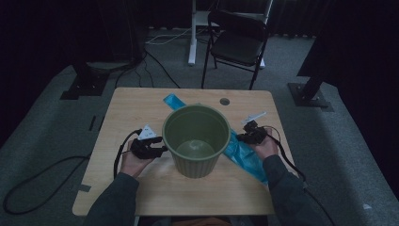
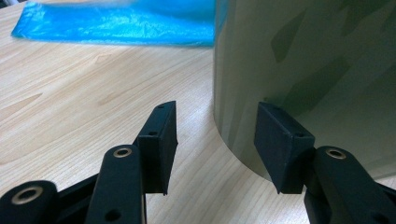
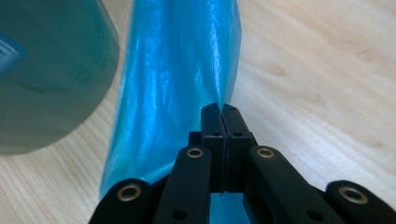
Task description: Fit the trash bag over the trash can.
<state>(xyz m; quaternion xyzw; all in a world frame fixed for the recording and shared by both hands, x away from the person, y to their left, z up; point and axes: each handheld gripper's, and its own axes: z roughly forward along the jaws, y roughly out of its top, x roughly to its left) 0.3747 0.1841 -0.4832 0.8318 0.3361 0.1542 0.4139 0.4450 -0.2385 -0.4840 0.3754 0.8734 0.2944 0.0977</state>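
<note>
**Ana:** High view first: what sits on the wooden table (image 1: 141, 108)?

**Ben:** A green ribbed bucket (image 1: 196, 141) stands upright in the middle, open end up. A blue plastic bag (image 1: 244, 157) lies flat under it, running diagonally from the far side of the table to the near right. One end pokes out behind the bucket, the longer part lies to its right.

**Ana:** And the grippers?

**Ben:** The right gripper (image 3: 223, 116) has its jaws pressed together, pinching an edge of the bag; the film rises in a fold from the jaw tips. The bucket's wall is close on that view's left, so the bucket stands on the bag and pins it.

**Ana:** The left one?

**Ben:** The left gripper (image 2: 217, 140) is spread wide, low by the bucket's base. One pad is just against the bucket's wall, the other over bare wood; nothing is held.

**Ana:** Anything around the table?

**Ben:** A black folding chair (image 1: 237, 42) beyond the far edge, a white stand leg (image 1: 192, 33) beside it, cables on the grey carpet, and a round hole (image 1: 224, 101) in the tabletop near the far edge.
</note>
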